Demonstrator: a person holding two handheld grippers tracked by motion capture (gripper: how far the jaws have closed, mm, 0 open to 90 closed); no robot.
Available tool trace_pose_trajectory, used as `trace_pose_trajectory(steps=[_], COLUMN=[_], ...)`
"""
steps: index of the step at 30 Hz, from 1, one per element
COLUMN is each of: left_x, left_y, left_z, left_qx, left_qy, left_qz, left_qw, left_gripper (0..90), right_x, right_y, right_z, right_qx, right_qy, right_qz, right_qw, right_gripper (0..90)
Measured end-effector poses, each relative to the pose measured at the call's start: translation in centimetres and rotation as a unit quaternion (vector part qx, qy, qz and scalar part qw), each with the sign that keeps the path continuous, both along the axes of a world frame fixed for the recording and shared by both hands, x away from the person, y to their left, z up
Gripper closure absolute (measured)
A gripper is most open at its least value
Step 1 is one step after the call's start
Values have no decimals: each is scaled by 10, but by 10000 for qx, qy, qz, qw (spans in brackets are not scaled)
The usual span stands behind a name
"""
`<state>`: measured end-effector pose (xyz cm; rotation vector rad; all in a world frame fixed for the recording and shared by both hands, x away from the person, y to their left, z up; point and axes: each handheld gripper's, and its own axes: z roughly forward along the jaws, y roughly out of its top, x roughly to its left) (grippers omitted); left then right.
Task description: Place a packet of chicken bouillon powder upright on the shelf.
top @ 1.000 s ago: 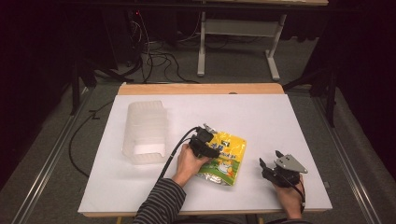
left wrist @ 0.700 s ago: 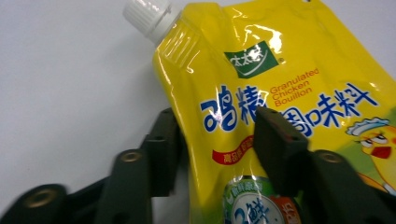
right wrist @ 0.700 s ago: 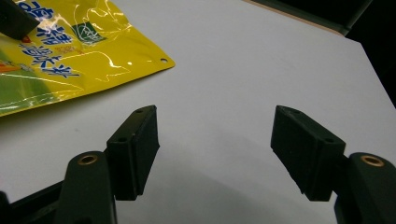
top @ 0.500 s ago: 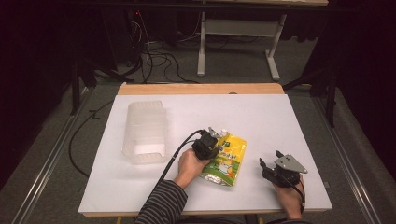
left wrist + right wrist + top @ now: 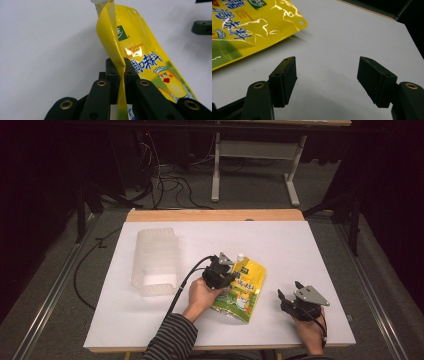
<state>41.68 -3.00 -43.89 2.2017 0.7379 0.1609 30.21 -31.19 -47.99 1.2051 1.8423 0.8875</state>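
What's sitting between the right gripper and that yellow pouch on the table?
Nothing visible. The right gripper rests open on the white table, and only bare tabletop separates it from the yellow pouch. The left gripper is already shut on the pouch's opposite edge.

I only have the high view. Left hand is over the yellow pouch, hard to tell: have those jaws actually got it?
Observer: Yes. In the left gripper view the left gripper has just closed, with the side edge of the yellow pouch pinched between its jaws.
Operator: Flat grip or bunched?
Observer: Bunched. That edge is folded up into a thin vertical ridge where the jaws meet.
Operator: Right side doing anything?
Observer: No. The right gripper view shows the right gripper with its jaws wide apart over bare white table, and the pouch's corner lies apart from them.
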Motion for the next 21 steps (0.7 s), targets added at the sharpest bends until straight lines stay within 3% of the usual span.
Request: trace_pose_trajectory(steps=[5, 11, 21], left_x=[-1, -4, -10], left_y=[8, 21, 40], left_z=[10, 26, 45], left_qx=[-220, -460, -683], left_qy=[8, -125, -270], left_qz=[8, 46, 17], left_qw=[9998, 9989, 9973], left_gripper=[873, 876, 889], right_x=[-1, 0, 0], right_y=[-1, 0, 0], right_z=[0, 0, 0], right_qx=[29, 0, 13], right_qy=[-31, 11, 4], right_qz=[-16, -3, -45], right_qw=[10000, 10000, 10000], right_gripper=[322, 323, 324])
